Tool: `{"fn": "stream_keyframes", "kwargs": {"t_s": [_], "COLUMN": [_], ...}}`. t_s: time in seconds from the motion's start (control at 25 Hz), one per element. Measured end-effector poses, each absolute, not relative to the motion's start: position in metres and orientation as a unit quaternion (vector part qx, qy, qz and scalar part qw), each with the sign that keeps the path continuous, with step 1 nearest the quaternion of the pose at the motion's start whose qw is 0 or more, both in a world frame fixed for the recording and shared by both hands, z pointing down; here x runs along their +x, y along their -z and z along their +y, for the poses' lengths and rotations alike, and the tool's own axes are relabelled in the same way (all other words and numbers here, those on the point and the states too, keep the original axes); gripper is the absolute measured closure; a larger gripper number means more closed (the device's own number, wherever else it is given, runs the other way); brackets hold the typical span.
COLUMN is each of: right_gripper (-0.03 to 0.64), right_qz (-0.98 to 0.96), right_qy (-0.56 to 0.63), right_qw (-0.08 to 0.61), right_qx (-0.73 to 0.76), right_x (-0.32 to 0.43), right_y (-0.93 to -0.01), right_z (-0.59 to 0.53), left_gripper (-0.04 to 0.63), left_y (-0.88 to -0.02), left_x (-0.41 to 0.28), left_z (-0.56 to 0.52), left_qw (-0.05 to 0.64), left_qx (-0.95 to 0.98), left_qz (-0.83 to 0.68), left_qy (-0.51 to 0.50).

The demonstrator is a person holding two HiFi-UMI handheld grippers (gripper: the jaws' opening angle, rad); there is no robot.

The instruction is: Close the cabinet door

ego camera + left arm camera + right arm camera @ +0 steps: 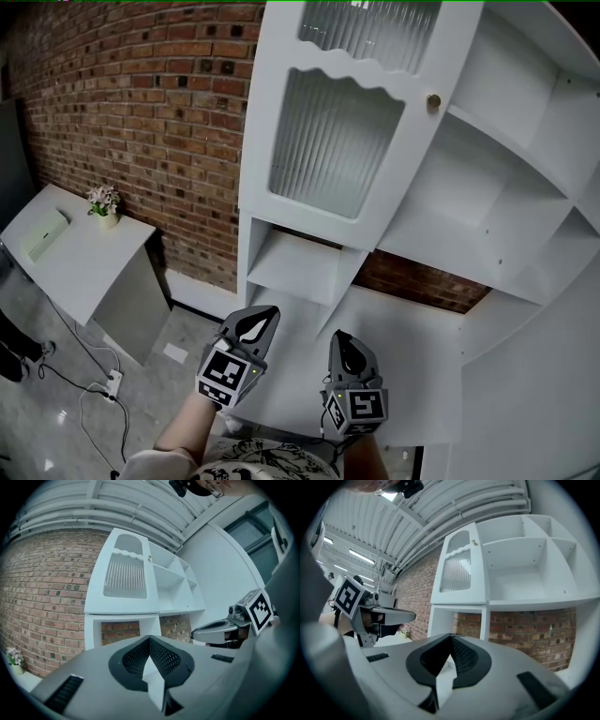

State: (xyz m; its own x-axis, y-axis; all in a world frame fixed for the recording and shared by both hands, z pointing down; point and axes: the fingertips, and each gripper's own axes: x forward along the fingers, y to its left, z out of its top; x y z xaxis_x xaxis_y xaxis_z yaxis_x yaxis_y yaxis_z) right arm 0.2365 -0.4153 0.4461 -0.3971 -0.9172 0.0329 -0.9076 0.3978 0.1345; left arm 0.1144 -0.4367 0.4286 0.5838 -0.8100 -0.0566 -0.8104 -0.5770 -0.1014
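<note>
My left tool (268,314) is fully closed, its jaw tips meeting on nothing. My right tool (340,337), just beside it, is also closed and empty. Both face the white cabinet (497,216) and touch nothing. The cabinet door (333,141), ribbed glass with a small knob (433,101), looks flush over the left bay. Open shelves sit to its right, against the brick wall (141,112).

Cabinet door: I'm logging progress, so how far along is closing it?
Done: the white cabinet door with ribbed glass panes looks shut, flush with the white cabinet frame, its small round knob beside the doorless white shelves. In hand: nothing; the left gripper and right gripper hover short of the cabinet, jaws together and empty. Left: seemingly nothing.
</note>
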Motion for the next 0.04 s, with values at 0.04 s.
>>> {"fn": "stream_keyframes", "kwargs": {"t_s": [0.04], "right_gripper": [0.611], "right_qz": [-0.834], "right_qy": [0.047], "right_qw": [0.05], "right_qx": [0.547], "right_x": [0.2375], "right_y": [-0.446], "right_z": [-0.4156], "left_gripper": [0.583], "left_y": [-0.4291], "left_x": [0.1156], "left_z": [-0.4367], "left_qw": [0.058], "left_qx": [-0.888], "left_qz": [0.455], "left_qy": [-0.001]}}
